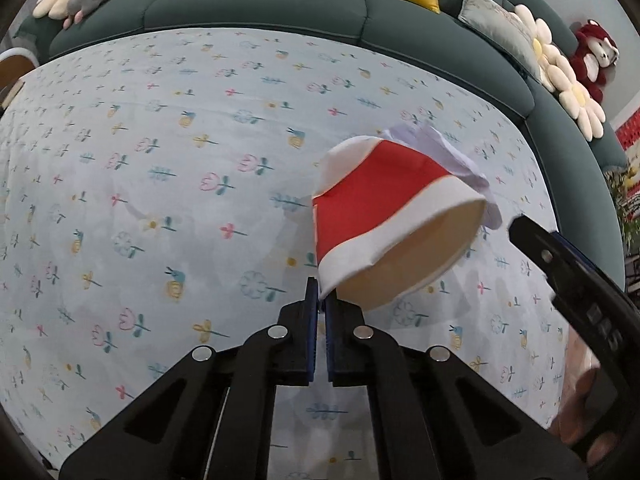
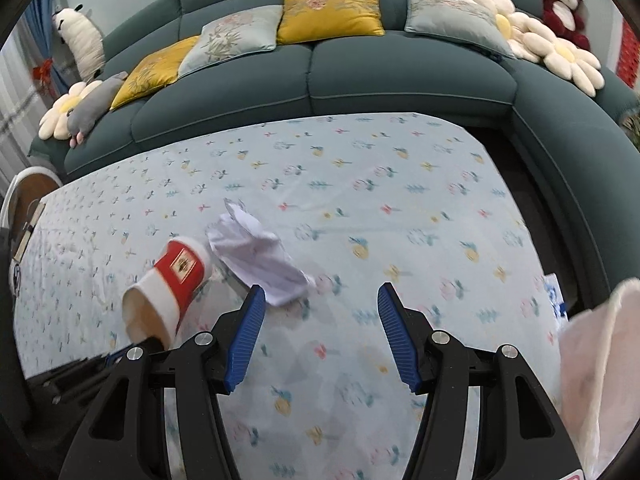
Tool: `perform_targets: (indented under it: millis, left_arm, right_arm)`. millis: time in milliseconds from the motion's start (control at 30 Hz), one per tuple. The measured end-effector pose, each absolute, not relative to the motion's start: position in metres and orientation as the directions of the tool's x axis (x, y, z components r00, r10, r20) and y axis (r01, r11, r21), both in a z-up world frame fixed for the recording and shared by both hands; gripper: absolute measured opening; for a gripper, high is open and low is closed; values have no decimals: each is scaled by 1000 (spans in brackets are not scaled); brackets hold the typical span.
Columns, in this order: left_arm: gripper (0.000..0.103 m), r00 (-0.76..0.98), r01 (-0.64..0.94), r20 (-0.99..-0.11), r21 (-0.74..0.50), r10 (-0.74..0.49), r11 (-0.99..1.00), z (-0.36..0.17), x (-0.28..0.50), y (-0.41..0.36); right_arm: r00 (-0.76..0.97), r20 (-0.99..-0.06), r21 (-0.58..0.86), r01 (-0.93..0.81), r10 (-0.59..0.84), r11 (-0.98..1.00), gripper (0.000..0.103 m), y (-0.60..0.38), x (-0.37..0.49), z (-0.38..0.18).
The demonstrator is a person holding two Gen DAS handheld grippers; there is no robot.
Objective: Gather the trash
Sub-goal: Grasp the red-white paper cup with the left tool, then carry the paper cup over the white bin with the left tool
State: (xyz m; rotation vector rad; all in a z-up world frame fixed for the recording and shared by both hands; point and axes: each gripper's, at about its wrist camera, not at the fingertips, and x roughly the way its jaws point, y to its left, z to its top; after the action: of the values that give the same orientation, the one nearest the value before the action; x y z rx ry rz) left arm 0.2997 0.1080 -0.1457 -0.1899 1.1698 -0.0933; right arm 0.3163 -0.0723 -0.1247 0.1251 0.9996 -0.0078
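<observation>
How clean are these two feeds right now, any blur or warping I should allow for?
Left wrist: sharp; the cup in the left gripper is crisp, but fisheye bows the sofa and table edge. Right wrist: motion smear on the tablecloth print near the right gripper and on the cup's rim; the paper stays readable. Soft, even light, no glare in either.

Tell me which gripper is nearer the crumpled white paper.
Right. The right gripper hovers open just short of the crumpled white paper. The left gripper is shut on the paper cup, with the paper beyond the cup.
</observation>
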Motion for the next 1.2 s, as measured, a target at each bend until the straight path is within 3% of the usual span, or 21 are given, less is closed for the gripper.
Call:
perform_targets:
  millis: [300,433,567,1200]
  left_arm:
    - [3,394,-64,-907,-190,-150,980,-141,302,121]
    - [3,393,-68,-909,-183,-142,981,-139,303,121]
    - [3,397,-64,-906,-185,-145,981,-134,301,118]
    - [3,449,86,-858,-236,-250,968,-65,235,19]
  right_arm:
    - [497,-864,109,33,79,993,50,-53,346,-145]
    - [460,-882,123,24,98,992,16,-50,349,-155]
    - [473,-872,147,17,121,989,3,-50,336,-147]
    - [581,-807,200,104,103,974,2,-129,237,-74]
